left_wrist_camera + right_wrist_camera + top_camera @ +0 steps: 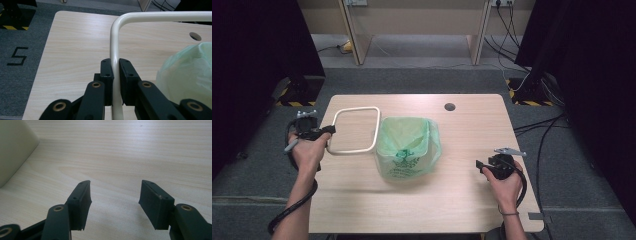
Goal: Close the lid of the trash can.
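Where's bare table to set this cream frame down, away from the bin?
Free: the broad strip along the table's near edge, and the far right patch between the cable hole and the right hand-held gripper, whose jaws stand open. Crowded: the left middle, where the cream frame, clamped by the left hand-held gripper, sits close against the green-bagged bin.

Left hand-held gripper (331,131) grips cream frame (355,130) beside green-bagged bin (408,147).
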A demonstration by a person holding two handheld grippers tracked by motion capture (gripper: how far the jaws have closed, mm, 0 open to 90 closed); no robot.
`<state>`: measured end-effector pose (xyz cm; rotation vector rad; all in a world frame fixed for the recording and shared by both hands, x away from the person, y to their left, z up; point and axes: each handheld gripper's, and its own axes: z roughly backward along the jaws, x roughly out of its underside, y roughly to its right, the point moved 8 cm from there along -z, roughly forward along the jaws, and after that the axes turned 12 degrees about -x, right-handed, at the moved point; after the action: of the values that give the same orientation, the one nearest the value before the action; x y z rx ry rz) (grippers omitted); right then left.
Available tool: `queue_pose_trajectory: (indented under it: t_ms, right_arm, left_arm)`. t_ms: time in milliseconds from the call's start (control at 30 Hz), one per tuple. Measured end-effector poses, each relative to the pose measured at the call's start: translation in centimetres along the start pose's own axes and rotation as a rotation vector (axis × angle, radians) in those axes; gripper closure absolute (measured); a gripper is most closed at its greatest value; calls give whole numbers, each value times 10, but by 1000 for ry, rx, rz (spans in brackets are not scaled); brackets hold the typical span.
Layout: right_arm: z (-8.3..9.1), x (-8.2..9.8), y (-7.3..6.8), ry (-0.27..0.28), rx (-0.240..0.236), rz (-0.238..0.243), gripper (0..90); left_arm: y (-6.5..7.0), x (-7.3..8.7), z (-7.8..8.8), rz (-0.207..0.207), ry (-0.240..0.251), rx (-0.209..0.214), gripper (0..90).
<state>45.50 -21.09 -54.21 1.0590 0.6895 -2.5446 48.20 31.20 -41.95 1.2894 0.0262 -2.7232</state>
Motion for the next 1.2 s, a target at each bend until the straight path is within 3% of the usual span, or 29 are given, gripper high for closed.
queue_pose_trajectory:
  t_ms: [667, 1200]
  right_arm:
    - [-1, 1, -1, -3, -2, 0, 422]
    - [-1, 1, -1, -3, -3, -1, 422]
  left_arm:
    - [21, -1, 0, -20, -1, 24, 814]
    - [26, -4, 0, -20, 1, 29, 814]
